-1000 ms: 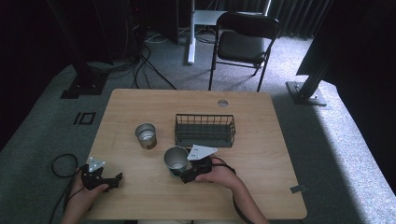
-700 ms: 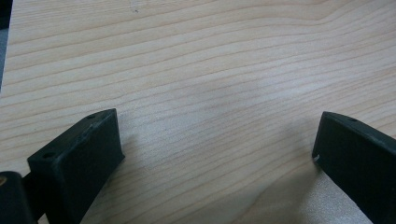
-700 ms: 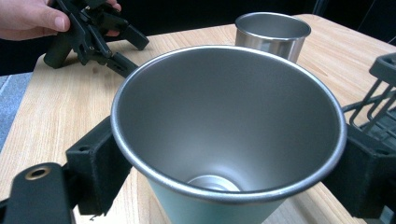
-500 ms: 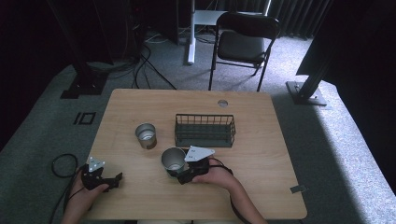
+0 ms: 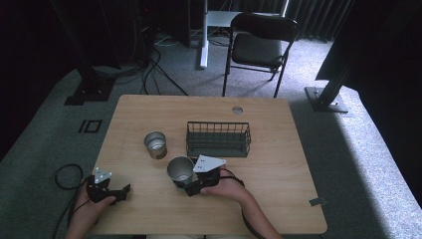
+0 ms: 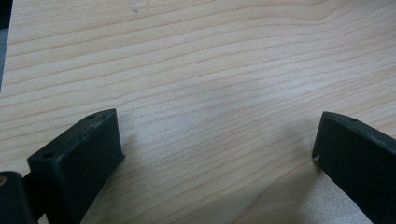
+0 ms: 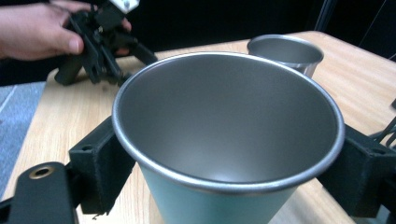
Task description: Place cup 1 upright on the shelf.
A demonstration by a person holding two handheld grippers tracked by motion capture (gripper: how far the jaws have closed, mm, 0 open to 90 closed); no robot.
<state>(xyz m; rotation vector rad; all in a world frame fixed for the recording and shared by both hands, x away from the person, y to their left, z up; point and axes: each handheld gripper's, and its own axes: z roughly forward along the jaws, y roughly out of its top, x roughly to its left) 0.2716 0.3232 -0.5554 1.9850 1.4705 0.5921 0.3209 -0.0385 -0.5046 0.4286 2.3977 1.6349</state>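
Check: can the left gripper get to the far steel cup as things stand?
Probably yes. The left gripper is open and empty at the table's near-left corner; bare wood lies between it and the far cup. The right gripper, holding the near cup, sits off that line.

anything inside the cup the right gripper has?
Nothing visible: the right gripper view shows bare metal walls inside the held cup. Its very bottom is cut off by the near rim. The right gripper has a jaw on either side.
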